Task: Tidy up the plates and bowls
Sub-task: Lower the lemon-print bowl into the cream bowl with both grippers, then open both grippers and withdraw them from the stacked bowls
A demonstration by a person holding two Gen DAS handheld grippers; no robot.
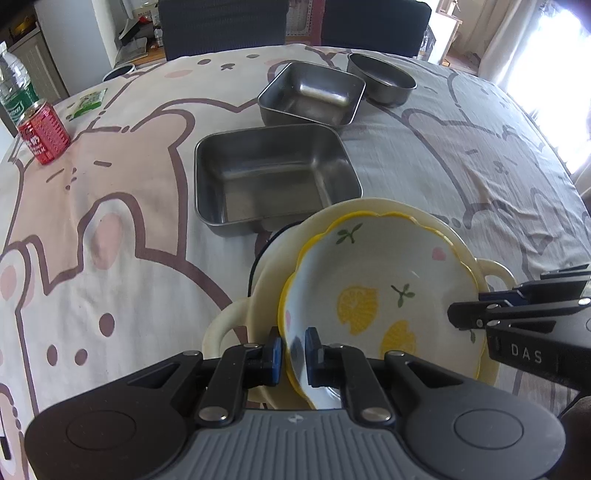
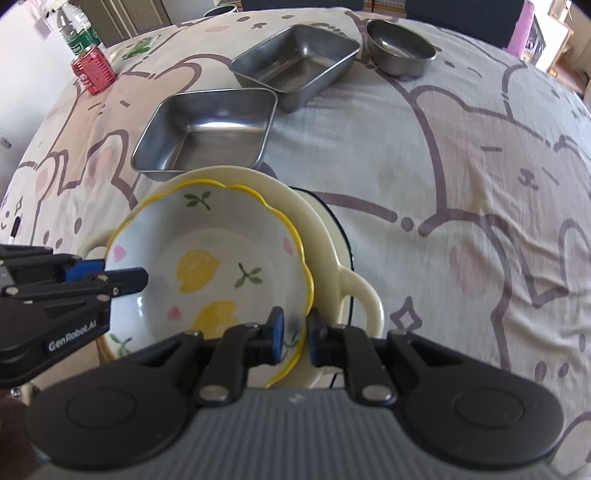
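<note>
- Table (image 2: 461,155), bear-print cloth: open room at 3 o'clock of the stack, well clear of the edges; red can (image 2: 93,75) and bottle (image 2: 75,31) sit far off at 10 o'clock.
- Steel: big square tray (image 1: 273,173), second tray (image 1: 314,92) and oval bowl (image 1: 382,79) at 12 o'clock, still unstacked, we judge.
- Cream handled bowl (image 1: 369,210) sits near us, on a dark-rimmed dish.
- Lemon bowl (image 1: 376,288) is nested in it w/ both grippers on: left gripper (image 1: 293,356) clamped on its 7 o'clock rim, right gripper (image 2: 295,338) clamped on the opposite rim.
</note>
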